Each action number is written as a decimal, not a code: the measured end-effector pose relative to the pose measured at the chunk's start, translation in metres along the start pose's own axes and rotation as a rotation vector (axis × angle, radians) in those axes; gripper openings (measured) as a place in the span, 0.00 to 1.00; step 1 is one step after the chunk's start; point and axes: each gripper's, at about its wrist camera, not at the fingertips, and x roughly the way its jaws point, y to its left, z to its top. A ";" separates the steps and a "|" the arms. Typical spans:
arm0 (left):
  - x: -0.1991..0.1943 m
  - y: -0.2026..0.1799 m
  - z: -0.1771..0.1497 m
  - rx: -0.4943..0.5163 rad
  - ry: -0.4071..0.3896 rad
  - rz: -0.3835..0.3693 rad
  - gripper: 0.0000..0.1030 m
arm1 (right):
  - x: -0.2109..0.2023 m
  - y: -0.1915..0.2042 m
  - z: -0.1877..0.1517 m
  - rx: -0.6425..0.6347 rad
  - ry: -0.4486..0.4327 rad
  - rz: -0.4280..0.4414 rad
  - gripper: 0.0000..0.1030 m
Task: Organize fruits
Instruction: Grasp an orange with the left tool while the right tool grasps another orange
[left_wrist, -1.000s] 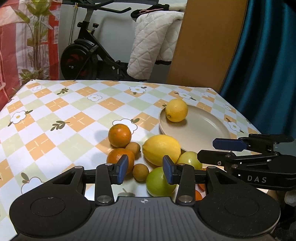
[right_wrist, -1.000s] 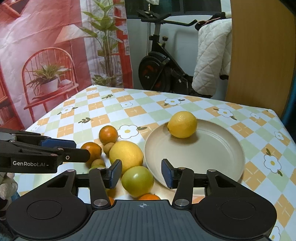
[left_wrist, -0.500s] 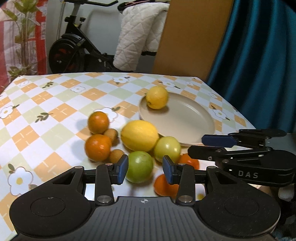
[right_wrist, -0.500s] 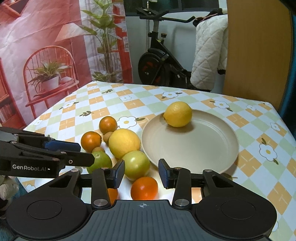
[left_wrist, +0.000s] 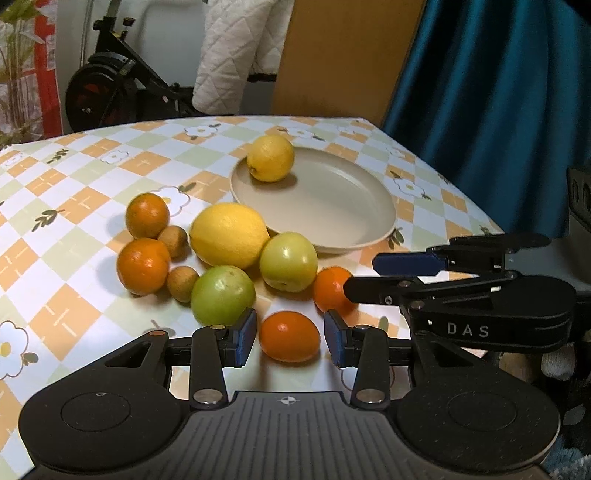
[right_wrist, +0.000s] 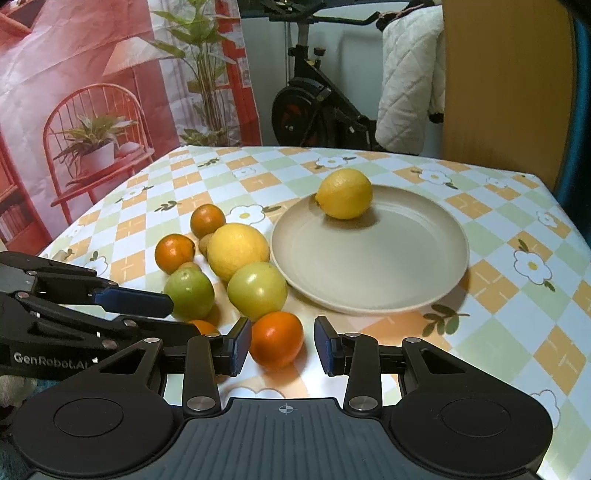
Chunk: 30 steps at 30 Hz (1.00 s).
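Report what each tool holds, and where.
Nothing held. Left tool straddles the near orange, right tool another orange, pads not pressing; right jaws have just been closing.

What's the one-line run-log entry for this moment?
left claw open, straddling front orange | right claw open, just been closing, around second orange, not pinched | plate: one lemon

The right claw (right_wrist: 282, 345) has just been closing, an orange (right_wrist: 277, 339) between its jaws, pads not clearly touching. A lemon (right_wrist: 344, 193) sits on the plate (right_wrist: 436, 273) toward the counter's (right_wrist: 517, 306) far edge. The left claw (right_wrist: 147, 302) reaches in beside a green fruit (right_wrist: 189, 288).
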 end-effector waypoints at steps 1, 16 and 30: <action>0.001 -0.001 0.000 0.003 0.006 -0.001 0.42 | 0.001 0.000 0.000 0.001 0.001 0.001 0.34; 0.018 -0.009 -0.003 0.064 0.041 0.038 0.44 | 0.006 -0.004 0.000 0.016 0.005 -0.003 0.34; 0.011 -0.012 -0.004 0.089 0.018 0.037 0.43 | 0.023 -0.007 0.004 0.065 0.026 0.043 0.34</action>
